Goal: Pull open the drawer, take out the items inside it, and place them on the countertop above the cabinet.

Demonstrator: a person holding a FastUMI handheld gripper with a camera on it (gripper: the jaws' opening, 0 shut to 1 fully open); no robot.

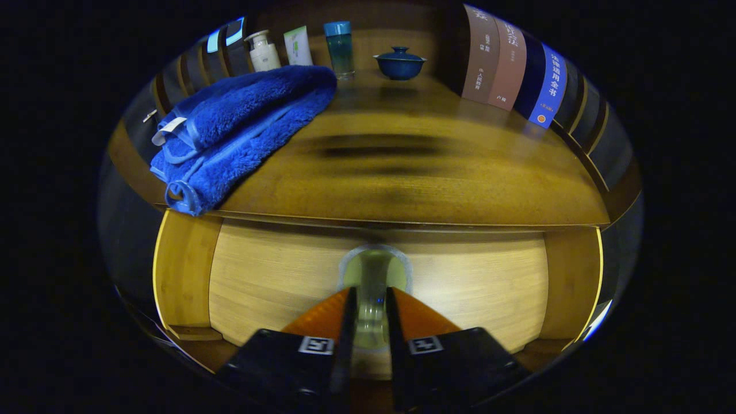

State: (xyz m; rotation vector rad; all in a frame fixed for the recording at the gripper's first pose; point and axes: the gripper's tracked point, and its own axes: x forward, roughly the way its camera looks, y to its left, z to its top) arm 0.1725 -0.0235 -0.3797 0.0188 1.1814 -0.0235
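The towel (pixel 241 126) is fuzzy bright blue. The lidded bowl (pixel 399 62) is dark blue. The countertop (pixel 402 172) is brown wood, and the drawer front (pixel 276 282) is pale yellow wood.

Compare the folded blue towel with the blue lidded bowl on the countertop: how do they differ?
The blue towel is soft, fluffy and folded, lying at the countertop's front left corner; the lidded bowl is hard, glossy and upright, near the back. The towel looks far larger than the bowl. Both are blue and rest above the drawer, whose knob sits between the gripper fingers.
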